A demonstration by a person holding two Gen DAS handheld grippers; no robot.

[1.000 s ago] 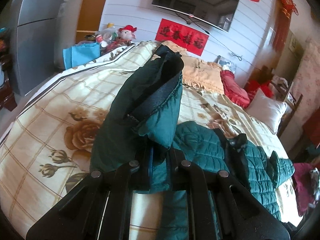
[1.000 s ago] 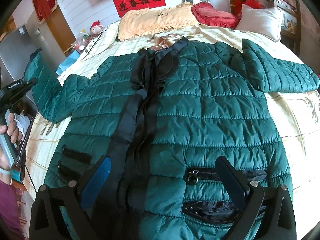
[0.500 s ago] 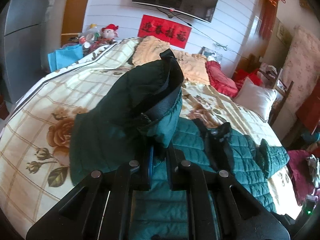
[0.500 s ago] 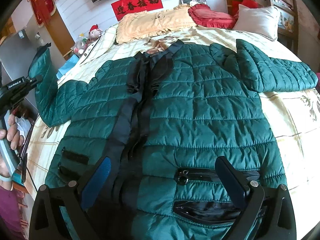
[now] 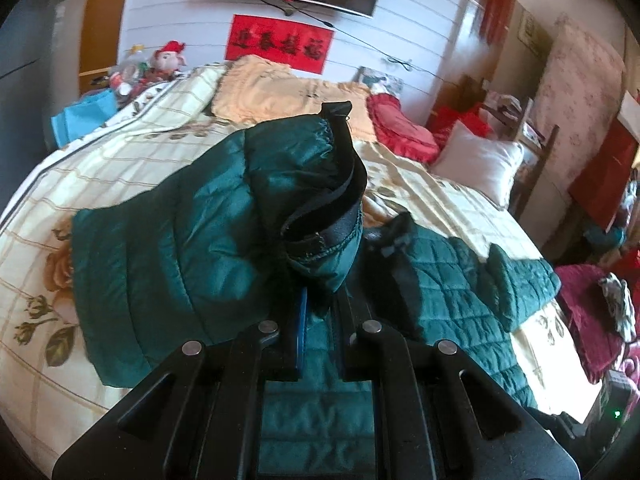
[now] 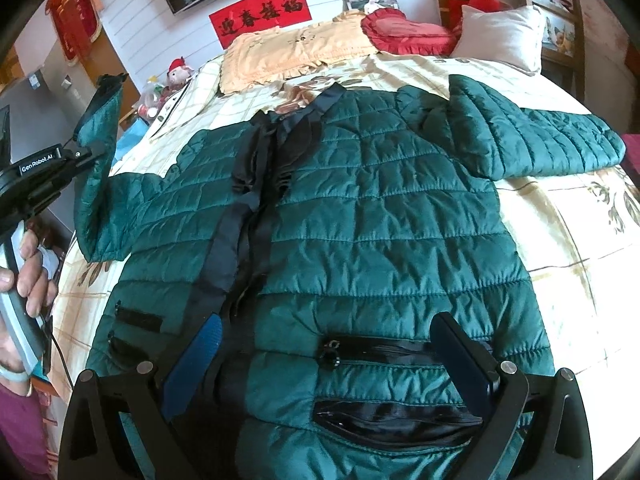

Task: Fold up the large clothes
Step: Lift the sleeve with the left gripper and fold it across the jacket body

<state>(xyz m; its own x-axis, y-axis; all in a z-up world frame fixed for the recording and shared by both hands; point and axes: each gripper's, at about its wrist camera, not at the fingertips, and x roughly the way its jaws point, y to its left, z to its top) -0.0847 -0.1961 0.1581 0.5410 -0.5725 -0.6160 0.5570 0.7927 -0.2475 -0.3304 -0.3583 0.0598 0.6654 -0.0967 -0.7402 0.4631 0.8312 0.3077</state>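
Left wrist view first. Left tool point(image 5: 318, 308) clamped tight on the cuff of the green jacket's sleeve point(image 5: 224, 240), cuff bunched above the fingers, black lining showing. Sleeve lifted off the bed point(image 5: 120, 148) and draped across toward the jacket body point(image 5: 452, 292). Swung further over the body than a second ago, with more of the far side of the room in frame. Blue bag point(image 5: 84, 118) beside the bed's far corner, contents impossible to make out. Pinch point itself buried in fabric. Lower part of the jacket cut off by the tool's frame.

Over to the right wrist view. Jacket point(image 6: 360, 220) spread flat, front up, on the bed point(image 6: 568, 240), collar toward the pillows point(image 6: 304, 50). Right tool point(image 6: 332, 356) wide open, hovering just above the hem, gripping nothing, one finger on either side of the zipped pocket point(image 6: 384, 354). Far sleeve point(image 6: 532, 140) lying folded in at the shoulder, out over the bedspread. Left tool point(image 6: 90, 152) at the frame's left edge, holding the other sleeve point(image 6: 98, 184) up in the air, higher and closer in than before. Hand point(image 6: 28, 264) on its handle partly cut off. Hem hidden behind the tool's frame.
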